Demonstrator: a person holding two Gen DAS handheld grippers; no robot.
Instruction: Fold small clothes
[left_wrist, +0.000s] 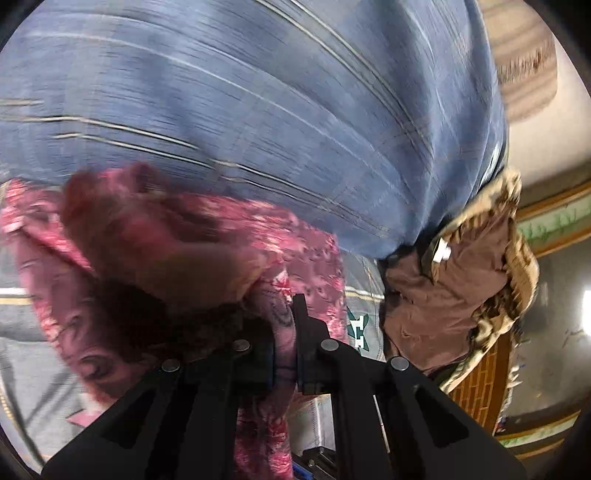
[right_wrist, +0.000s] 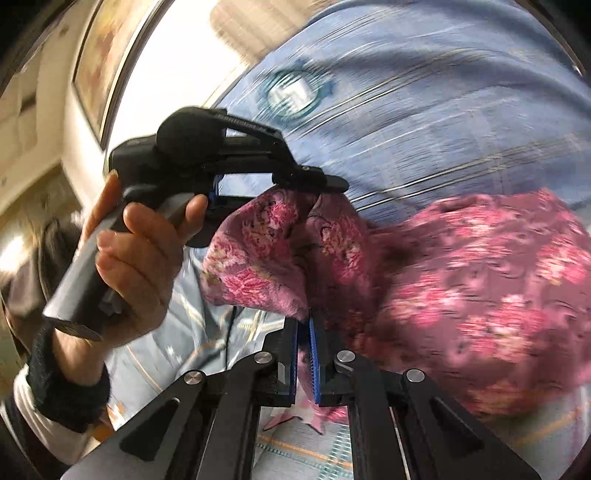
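Above the blue bedsheet: a pink flowered cloth hangs lifted between both grippers, blurred by motion.
Bedsheet: the blue bedsheet with thin pale stripes fills the background of both views; a round emblem shows on it in the right wrist view.
Left gripper: the left gripper has its jaws clamped on one edge of the cloth, which bunches and drapes down below the jaws; in its own view the cloth runs between the two black fingers.
Left hand: a hand grips the grey handle of the left gripper, with a dark cuff at the wrist.
Right gripper: the right gripper has its jaws clamped on another edge of the cloth, pink fabric pinched between the blue pads.
Beside the bedsheet: a brown cloth with a patterned border lies at the bedsheet's right edge in the left wrist view.
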